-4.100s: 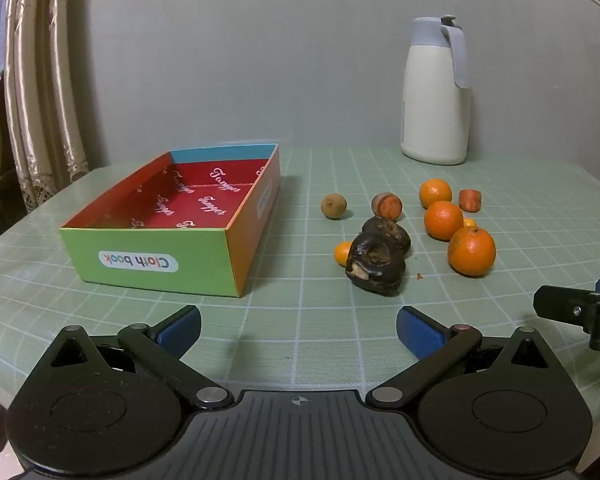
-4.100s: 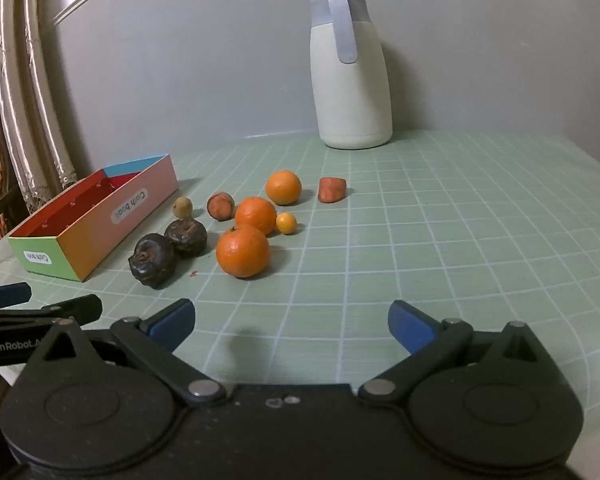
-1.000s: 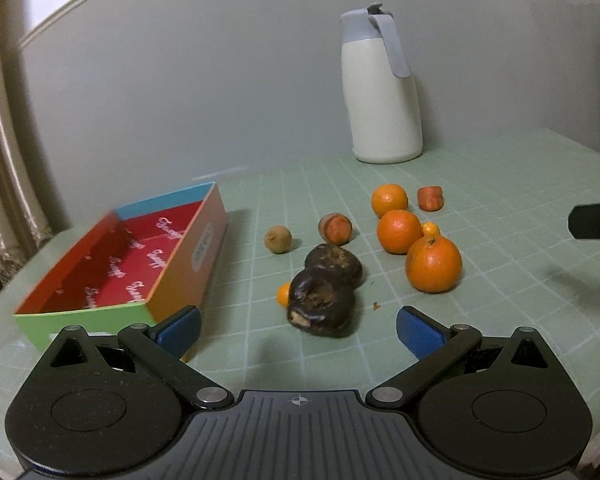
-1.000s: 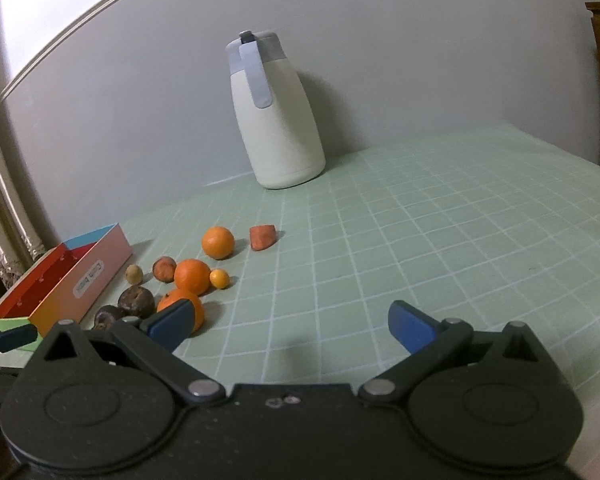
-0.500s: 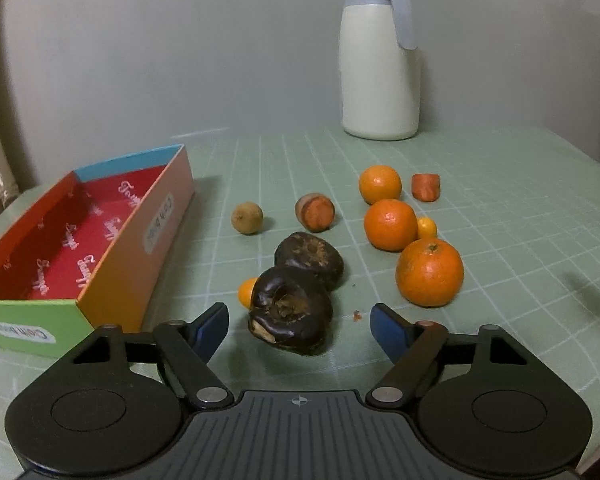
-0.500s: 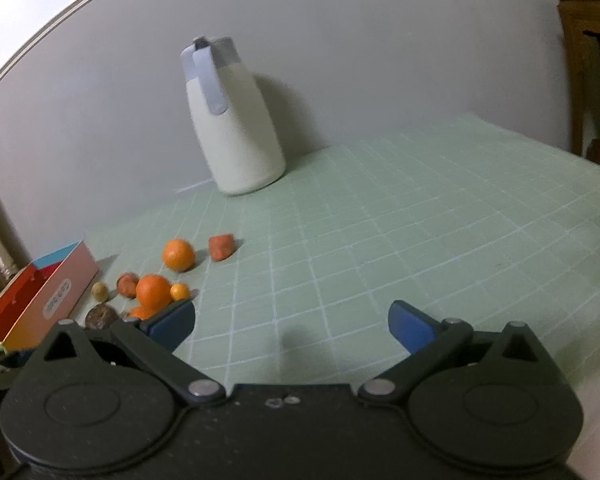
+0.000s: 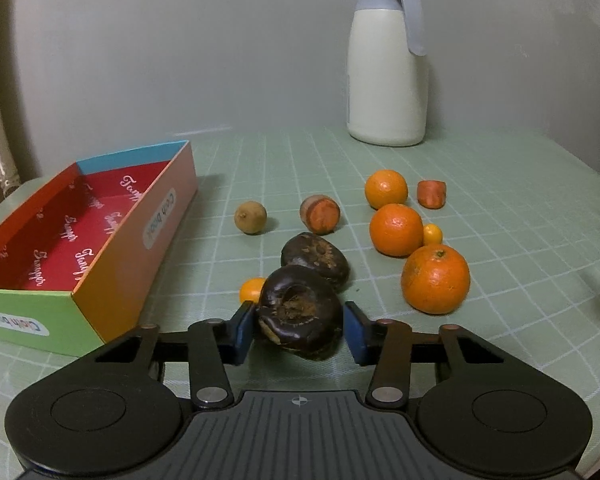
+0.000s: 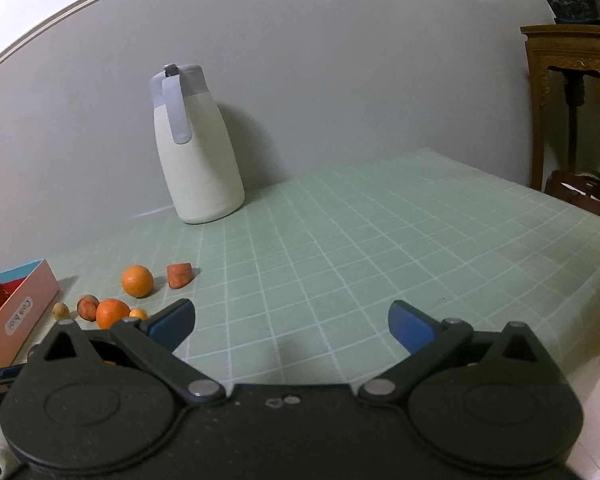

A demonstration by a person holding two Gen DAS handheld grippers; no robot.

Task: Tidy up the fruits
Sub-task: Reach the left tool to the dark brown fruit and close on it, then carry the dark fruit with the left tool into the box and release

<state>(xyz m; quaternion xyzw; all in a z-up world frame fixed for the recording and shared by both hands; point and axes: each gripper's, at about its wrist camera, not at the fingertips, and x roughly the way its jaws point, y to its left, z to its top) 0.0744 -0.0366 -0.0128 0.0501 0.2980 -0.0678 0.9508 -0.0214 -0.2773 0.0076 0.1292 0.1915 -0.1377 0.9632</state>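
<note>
Left gripper just closing round nearest dark fruit, pads at its flanks, seemingly for lifting into open box leftward; right gripper spread wide, empty, oranges far left

We see the right gripper with its blue pads wide apart over bare green checked tablecloth. A cream jug stands by the wall; oranges and smaller fruits lie far left, near a colourful box.
</note>
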